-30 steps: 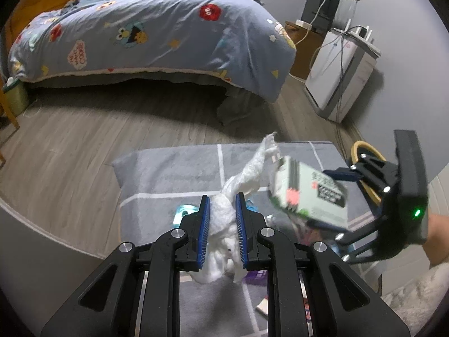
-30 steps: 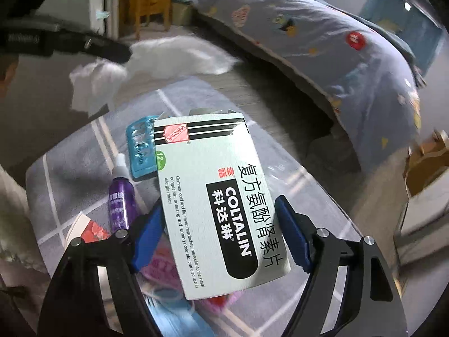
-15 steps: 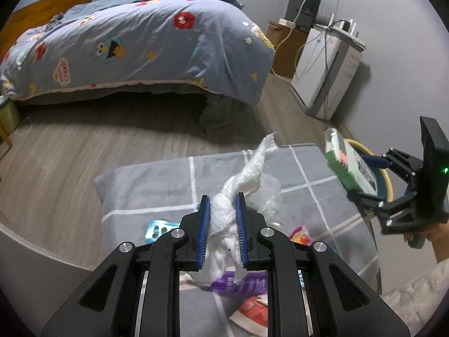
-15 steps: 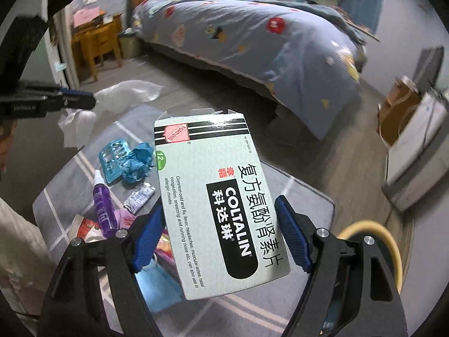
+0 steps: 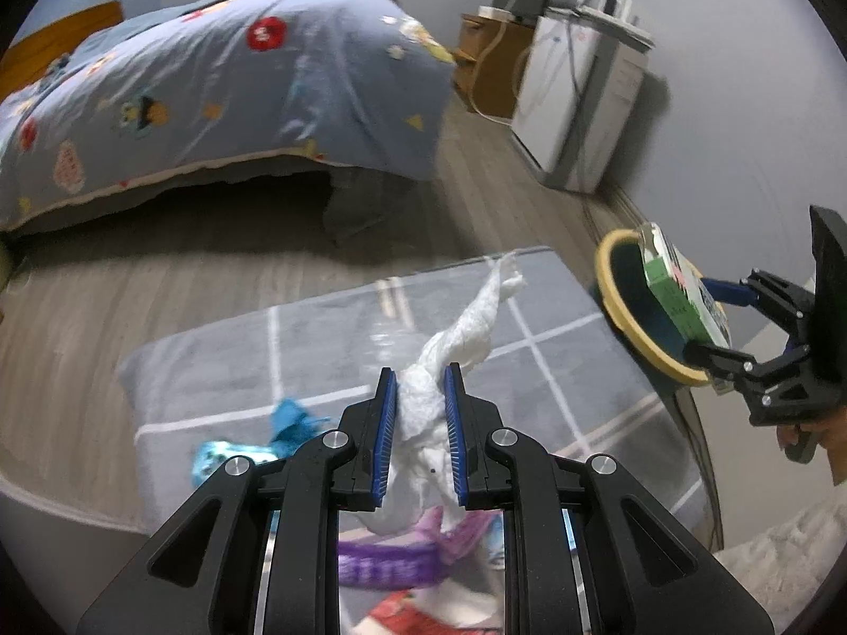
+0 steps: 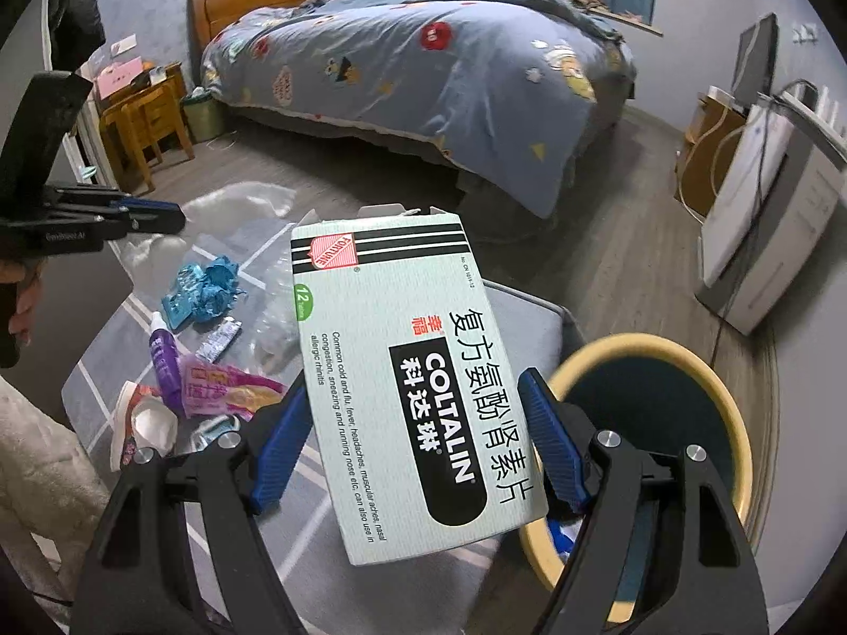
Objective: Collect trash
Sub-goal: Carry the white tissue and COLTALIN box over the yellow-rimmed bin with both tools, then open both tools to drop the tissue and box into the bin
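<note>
My left gripper (image 5: pixel 419 402) is shut on a crumpled white tissue (image 5: pixel 466 328) that sticks up past the blue pads. A pale green medicine box (image 6: pixel 402 386) is clamped between the pads of my right gripper (image 6: pixel 413 423). That box (image 5: pixel 680 286) hangs at the rim of a dark bin with a yellow rim (image 5: pixel 619 291), at the right in the left wrist view. The bin (image 6: pixel 736 423) sits just right of the box in the right wrist view. More trash lies on the grey rug (image 6: pixel 122 349): a purple bottle (image 6: pixel 165 354), a blue wrapper (image 6: pixel 206 286), a pink packet (image 6: pixel 222 381).
A bed with a blue patterned quilt (image 6: pixel 423 69) stands beyond the rug. A white appliance (image 6: pixel 762 222) and a cardboard box (image 6: pixel 704 159) line the right wall. A wooden nightstand (image 6: pixel 143 121) is at the far left. A hand (image 6: pixel 21 301) holds the left gripper.
The right gripper has carried the medicine box rightward from over the rug to the bin's rim. The left gripper has also shifted right with the tissue still clamped.
</note>
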A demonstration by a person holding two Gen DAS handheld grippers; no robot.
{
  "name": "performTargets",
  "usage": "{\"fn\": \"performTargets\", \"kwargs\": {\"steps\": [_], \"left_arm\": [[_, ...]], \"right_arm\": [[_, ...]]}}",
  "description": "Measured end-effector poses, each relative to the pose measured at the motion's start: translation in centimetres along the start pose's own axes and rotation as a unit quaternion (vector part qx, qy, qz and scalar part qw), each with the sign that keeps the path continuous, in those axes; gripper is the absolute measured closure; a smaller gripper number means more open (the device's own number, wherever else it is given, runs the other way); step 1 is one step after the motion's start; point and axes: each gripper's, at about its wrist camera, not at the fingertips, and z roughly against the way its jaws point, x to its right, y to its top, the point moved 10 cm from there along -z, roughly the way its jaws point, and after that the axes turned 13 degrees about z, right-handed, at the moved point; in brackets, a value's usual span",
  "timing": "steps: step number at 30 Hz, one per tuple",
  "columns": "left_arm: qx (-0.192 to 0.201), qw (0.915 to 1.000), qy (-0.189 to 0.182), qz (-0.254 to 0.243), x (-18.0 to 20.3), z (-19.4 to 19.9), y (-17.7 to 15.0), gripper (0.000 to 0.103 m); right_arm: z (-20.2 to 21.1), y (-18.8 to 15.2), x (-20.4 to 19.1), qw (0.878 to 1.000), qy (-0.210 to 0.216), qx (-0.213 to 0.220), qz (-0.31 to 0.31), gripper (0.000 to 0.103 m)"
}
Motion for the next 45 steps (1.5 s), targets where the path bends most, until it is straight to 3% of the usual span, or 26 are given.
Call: {"fn": "performTargets", "kwargs": {"steps": [14,20,26,36,45], "left_arm": [[-0.035,0.9976,-0.031,-0.052,8.6,-3.9,-1.5,0.085],[-0.040,0.9948,-0.052,-0.078,13.3,-5.6,-1.9,0.085],[-0.051,0.9897,-0.081,-0.107,18.1,-7.2,-3.1,0.085],[-0.082,0.9846,-0.127,-0.088,24.3,-11.7,-3.9,0.085],[-0.103,0.9818,-0.112,-0.113,27.3,-16.3,-2.4,0.085]], "right_arm": [[2.5,-7.2,9.1,0.992,-0.065,-0.019,-0.109,0.028],[2.9,-11.2,13.4,0.976,-0.095,-0.037,-0.193,0.028],[3.2,-14.7,16.4,0.956,-0.099,-0.039,-0.275,0.027],[2.4,-17.4,17.9,0.942,-0.098,-0.047,-0.318,0.027],[0.8,-17.8,18.3,0.937,-0.091,-0.060,-0.333,0.027]]}}
